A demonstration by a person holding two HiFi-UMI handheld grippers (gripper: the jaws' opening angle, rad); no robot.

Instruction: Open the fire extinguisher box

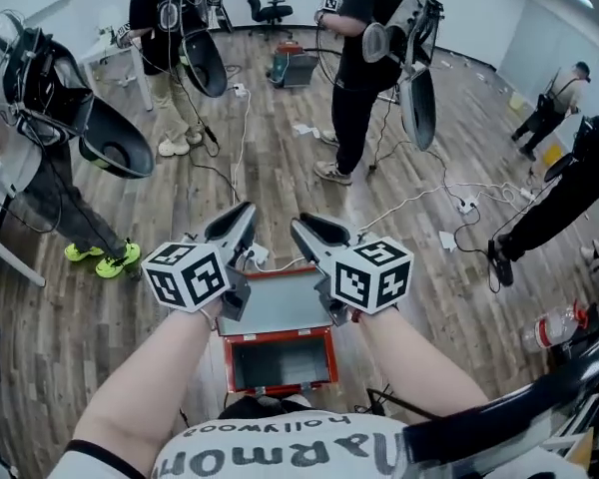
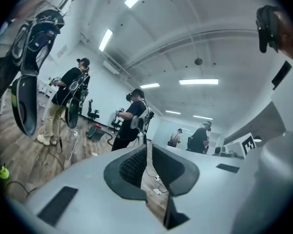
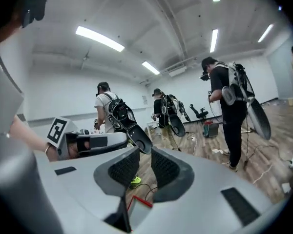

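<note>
**A:** Where is the fire extinguisher box [image 1: 280, 339]?

**B:** It sits on the wood floor [image 1: 70, 337], directly below the person's forearms. The red rim faces up and the grey inside shows. The lid [image 1: 278, 302] is already raised along the box's far edge, with its grey inner face turned toward the head camera.

**A:** And the tools?

**B:** Both hang above the box, side by side over the lid and apart from it. The left tool [image 1: 242, 223] is over the box's left half and the right tool [image 1: 307, 230] over its right half. Each has its marker cube [image 1: 185, 272] on the side nearer the person.

**A:** Is either one gripping anything?

**B:** No. The left gripper view shows that tool's jaws only a narrow slit apart, with bare floor showing through the slit. The right tool's jaws stand a little wider, again with nothing between the pads. A red-edged corner of the box shows low down through that gap, well below the jaws.

**A:** What else is around the box?

**B:** Several people [image 1: 364, 63] wearing rigs stand well beyond it. A pair of green shoes [image 1: 105, 257] is off to the box's left. White cables [image 1: 242, 143] trail over the floor beyond the box, and a plastic bottle [image 1: 557, 325] lies to the box's right.
</note>
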